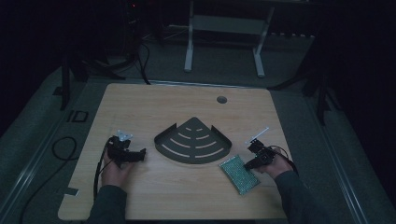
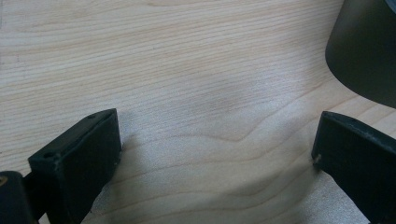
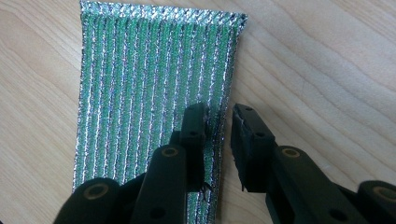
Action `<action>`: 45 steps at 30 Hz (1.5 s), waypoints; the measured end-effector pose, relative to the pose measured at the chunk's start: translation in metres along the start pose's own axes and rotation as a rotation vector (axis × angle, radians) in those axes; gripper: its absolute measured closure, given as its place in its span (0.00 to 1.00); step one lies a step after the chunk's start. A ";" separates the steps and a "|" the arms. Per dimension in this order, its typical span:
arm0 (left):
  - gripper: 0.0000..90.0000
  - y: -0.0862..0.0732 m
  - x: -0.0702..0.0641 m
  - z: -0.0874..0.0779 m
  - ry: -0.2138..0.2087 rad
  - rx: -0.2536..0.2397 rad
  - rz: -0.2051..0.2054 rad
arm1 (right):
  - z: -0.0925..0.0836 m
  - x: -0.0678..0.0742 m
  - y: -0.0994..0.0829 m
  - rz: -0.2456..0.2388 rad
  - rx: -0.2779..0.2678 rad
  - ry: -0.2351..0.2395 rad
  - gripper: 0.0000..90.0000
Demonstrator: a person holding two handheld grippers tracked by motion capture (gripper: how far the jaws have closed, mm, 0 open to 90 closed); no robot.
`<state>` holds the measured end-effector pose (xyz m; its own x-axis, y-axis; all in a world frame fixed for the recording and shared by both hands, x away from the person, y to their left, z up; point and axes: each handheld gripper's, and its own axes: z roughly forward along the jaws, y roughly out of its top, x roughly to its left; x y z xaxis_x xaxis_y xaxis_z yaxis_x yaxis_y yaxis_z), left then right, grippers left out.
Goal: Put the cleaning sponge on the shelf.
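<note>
A green, silver-threaded scouring pad [image 1: 239, 173] [image 3: 154, 84] lies flat on the wooden table [image 1: 154, 107] at the front right. My right gripper [image 1: 251, 160] [image 3: 219, 116] is at the pad's right edge, one jaw over the pad and the other beside it. A narrow gap shows between the jaws, which straddle the edge without pressing on it. My left gripper [image 1: 141, 153] [image 2: 217, 140] stands wide open over bare wood, just left of a dark fan-shaped slotted tray [image 1: 163, 139] [image 2: 364, 46] at the table's middle.
A round cable hole [image 1: 222, 99] sits near the table's far edge. White frame legs [image 1: 189, 46] stand on the floor behind the table. A black cable [image 1: 63, 149] loops on the floor at the left. The surroundings are dark.
</note>
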<state>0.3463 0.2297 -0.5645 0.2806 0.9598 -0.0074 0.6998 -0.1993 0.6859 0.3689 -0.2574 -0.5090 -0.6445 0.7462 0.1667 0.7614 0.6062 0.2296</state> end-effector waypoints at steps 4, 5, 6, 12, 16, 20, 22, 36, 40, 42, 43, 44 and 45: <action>0.02 0.000 0.000 0.000 0.000 0.000 0.000 | 0.001 -0.004 0.000 0.013 0.004 0.029 0.84; 0.02 0.000 0.000 0.000 0.000 0.000 0.000 | 0.002 -0.006 0.000 0.020 0.006 0.045 0.85; 0.02 0.000 0.000 0.000 0.000 0.000 0.000 | 0.002 -0.006 0.001 0.023 0.007 0.052 0.86; 0.02 0.000 0.000 0.000 0.000 0.000 0.000 | 0.003 -0.009 0.000 0.032 0.011 0.080 0.89; 0.02 0.000 0.000 0.000 0.000 0.000 0.000 | 0.004 -0.009 0.001 0.028 0.011 0.080 0.93; 0.02 0.000 0.000 0.000 0.000 0.000 0.000 | 0.003 -0.005 0.001 0.004 0.013 0.055 0.97; 0.02 0.000 0.000 0.000 0.000 0.000 0.000 | 0.001 -0.004 0.002 -0.002 0.015 0.048 0.99; 0.02 0.000 0.000 0.000 0.000 0.000 0.000 | -0.015 0.001 0.006 -0.020 -0.011 0.024 0.99; 0.02 0.000 0.000 0.000 0.000 0.000 0.000 | -0.023 0.002 0.009 -0.023 -0.023 0.015 0.99; 0.02 0.000 0.000 0.000 0.000 0.000 0.000 | -0.026 0.002 0.010 -0.023 -0.026 0.012 0.99; 0.02 0.000 0.000 0.000 0.000 0.000 0.000 | -0.028 0.002 0.010 -0.024 -0.030 0.009 0.99; 0.02 0.000 0.000 0.000 0.000 0.000 0.000 | -0.030 0.001 0.010 -0.022 -0.033 0.006 0.99; 0.02 0.000 0.000 0.000 0.000 0.000 0.000 | -0.031 0.001 0.011 -0.022 -0.038 0.005 0.99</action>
<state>0.3463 0.2296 -0.5645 0.2804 0.9598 -0.0074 0.6998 -0.1992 0.6860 0.3742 -0.2589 -0.4765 -0.6615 0.7313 0.1664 0.7439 0.6117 0.2691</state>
